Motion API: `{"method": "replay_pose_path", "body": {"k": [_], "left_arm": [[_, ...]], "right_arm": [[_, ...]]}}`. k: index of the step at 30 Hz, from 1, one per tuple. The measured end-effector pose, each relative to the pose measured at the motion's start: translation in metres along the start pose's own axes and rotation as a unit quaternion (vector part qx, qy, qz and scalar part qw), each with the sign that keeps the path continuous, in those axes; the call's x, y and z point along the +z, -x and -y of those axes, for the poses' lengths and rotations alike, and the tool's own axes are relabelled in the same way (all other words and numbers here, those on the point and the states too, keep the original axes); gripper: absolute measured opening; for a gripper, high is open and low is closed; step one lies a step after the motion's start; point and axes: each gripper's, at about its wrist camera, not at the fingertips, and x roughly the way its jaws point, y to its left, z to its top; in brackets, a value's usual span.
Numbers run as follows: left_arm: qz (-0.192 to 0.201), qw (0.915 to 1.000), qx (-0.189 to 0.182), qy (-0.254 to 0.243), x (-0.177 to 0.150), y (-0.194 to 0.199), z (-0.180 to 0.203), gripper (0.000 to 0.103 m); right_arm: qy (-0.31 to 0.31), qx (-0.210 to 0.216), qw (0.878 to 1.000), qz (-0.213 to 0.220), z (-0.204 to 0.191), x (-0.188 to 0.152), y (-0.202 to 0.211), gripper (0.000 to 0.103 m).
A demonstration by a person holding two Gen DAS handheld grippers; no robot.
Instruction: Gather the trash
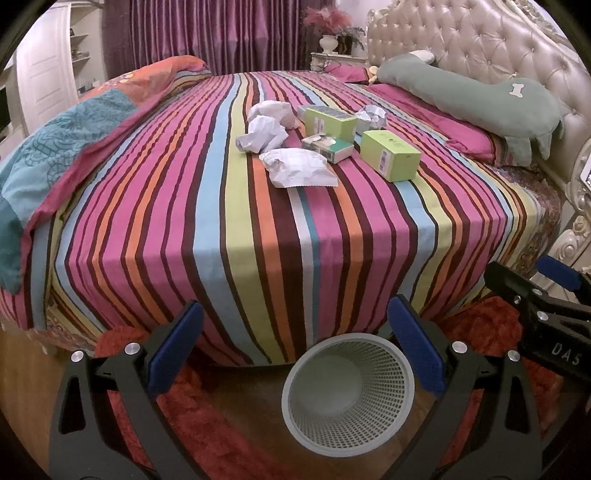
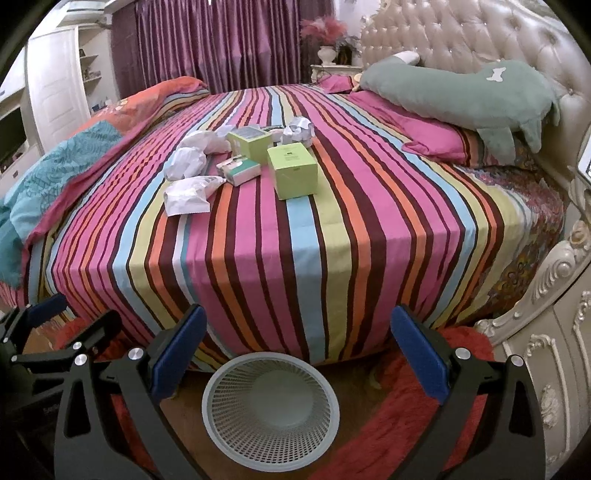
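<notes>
Hovering low at the foot of the bed, left gripper (image 1: 295, 345) with blue-padded fingers spread wide and nothing between them. Same for right gripper (image 2: 298, 345): jaws apart, empty. Just below and between the fingers in both views, white mesh wastebasket (image 1: 347, 393) standing upright on the floor beside a red shaggy rug (image 1: 207, 417), nothing visible inside. Seen off-centre toward the right finger from the left wrist, nearer the middle from the right wrist.

Beyond, striped bedsheet (image 1: 258, 229) draped over the mattress edge. Well apart from both grippers, out on the middle of the bed, the trash in one cluster: crumpled white papers (image 1: 264, 133), a flattened paper wrapper (image 1: 299, 168), two green boxes (image 1: 391, 155), a small green-and-white carton (image 1: 327, 146), another paper ball (image 1: 372, 116) behind.

Only from the left wrist: right gripper's black body at the right edge, bearing letters "DAS". Only from the right wrist: left gripper's frame at the lower left edge, plus a carved cream nightstand (image 2: 554, 354) at the right. Nearer green box seen edge-on from the left wrist, squarely from the right.

Farther out, grey-green plush pillow (image 1: 476, 98) against a tufted headboard (image 1: 480, 33), purple curtains (image 1: 207, 33) behind.
</notes>
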Motion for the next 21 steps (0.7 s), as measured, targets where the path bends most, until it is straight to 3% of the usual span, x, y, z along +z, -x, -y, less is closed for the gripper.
{"method": "replay_pose_path", "body": {"k": [7,13,21], "left_arm": [[-0.002,0.9999,0.005,0.014,0.014,-0.006,-0.007,0.097],[-0.005,0.9971,-0.027,0.070,0.037,-0.017,-0.024,0.097],[-0.012,0.9968,-0.016,0.078,0.077,-0.050,-0.017,0.097]], "right_arm": [[0.013,-0.001,1.000,0.003,-0.001,0.006,-0.004,0.095],[0.019,0.000,1.000,0.018,0.002,0.023,-0.011,0.095],[0.035,0.022,0.999,0.024,0.007,0.051,-0.038,0.095]]}}
